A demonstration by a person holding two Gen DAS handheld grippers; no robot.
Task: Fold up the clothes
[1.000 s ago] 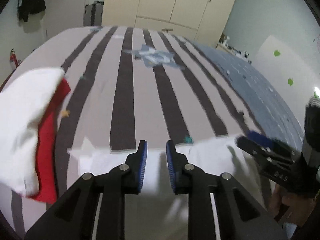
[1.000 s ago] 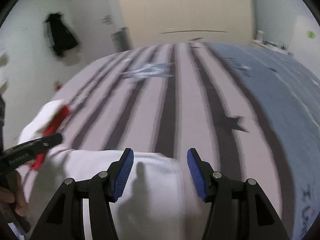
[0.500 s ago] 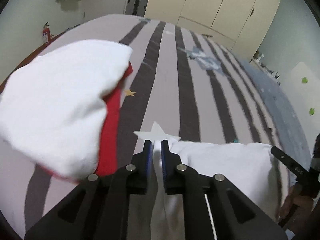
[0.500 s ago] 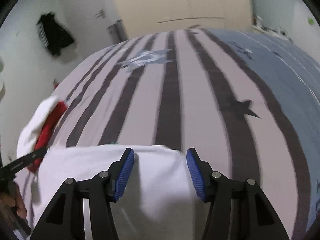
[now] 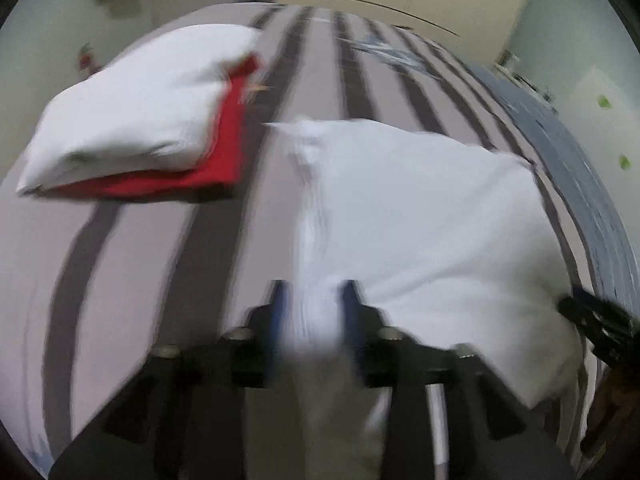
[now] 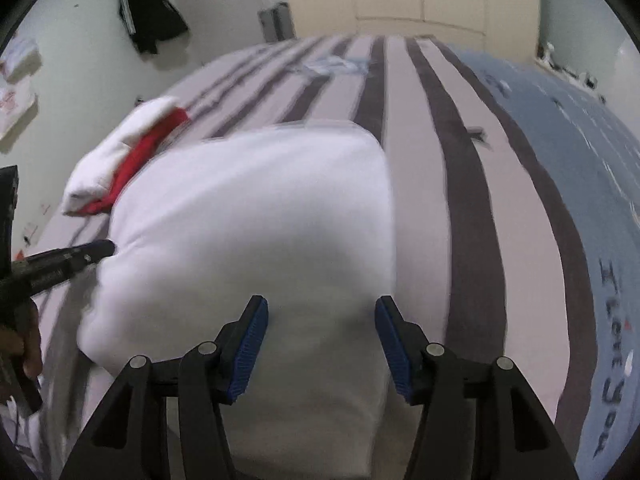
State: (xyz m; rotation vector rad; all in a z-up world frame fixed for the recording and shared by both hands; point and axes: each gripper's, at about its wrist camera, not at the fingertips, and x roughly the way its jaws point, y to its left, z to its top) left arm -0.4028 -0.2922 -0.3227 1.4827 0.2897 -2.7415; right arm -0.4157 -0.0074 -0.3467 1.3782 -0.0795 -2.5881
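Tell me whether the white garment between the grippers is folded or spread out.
Folded. The white garment lies on the bed as a compact block with a rounded doubled edge, no sleeves trailing.

Readable text: one line on the bedding

The blue part of the bedspread [image 6: 592, 184] carried dark handwritten-style lettering [image 6: 614, 356] near the right edge of the right wrist view, reading "I Love You". A white item with red print [image 6: 14, 106] hung on the wall, its marks too blurred to read.
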